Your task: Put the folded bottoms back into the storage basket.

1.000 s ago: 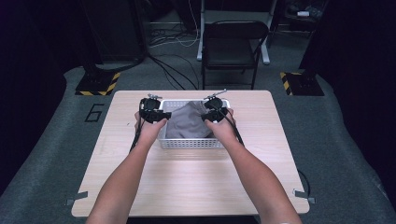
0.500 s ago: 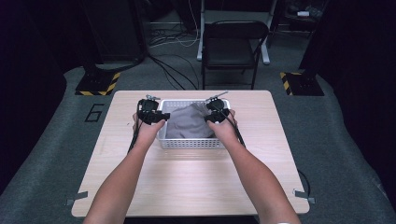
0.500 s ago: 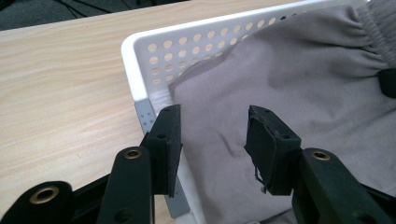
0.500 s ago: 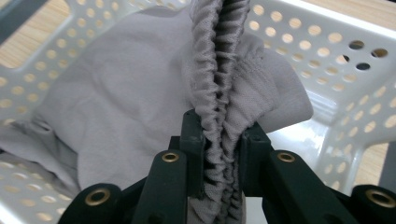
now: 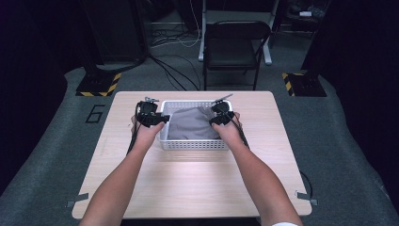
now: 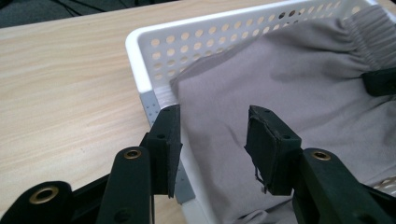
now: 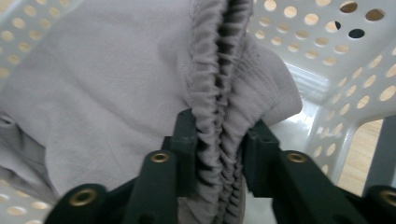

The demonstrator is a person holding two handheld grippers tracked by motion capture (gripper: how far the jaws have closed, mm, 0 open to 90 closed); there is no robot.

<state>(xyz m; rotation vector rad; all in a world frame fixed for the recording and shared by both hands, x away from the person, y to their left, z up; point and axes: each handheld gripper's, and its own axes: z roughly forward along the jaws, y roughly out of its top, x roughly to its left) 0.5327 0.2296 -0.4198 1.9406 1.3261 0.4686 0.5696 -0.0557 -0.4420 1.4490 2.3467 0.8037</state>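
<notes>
A grey garment (image 5: 190, 125) is seen lying inside a white perforated basket (image 5: 194, 144), which is set on the wooden desk (image 5: 188, 188) toward its 12 o'clock half. The cloth is draped across most of the basket, with the gathered elastic waistband (image 7: 219, 70) bunched at the 3 o'clock end.

The right gripper (image 5: 221, 114) is held over that end. In the right gripper view the waistband is caught between the jaws; these have just been opening, though the folds are seen touching both pads, so a loosened hold on the garment is judged rather than a full release. Compared with a second earlier, the cloth has been lowered from a raised bunch to a flatter lie within the basket.

The left gripper (image 5: 151, 114) is held at the basket's 9 o'clock wall. Its jaws are parted and nothing is pinched; in the left gripper view the basket rim (image 6: 140, 84) and the cloth's edge are seen between them, untouched.

From this it is judged that the garment has been placed in the basket and that only the letting go is left to be finished
</notes>
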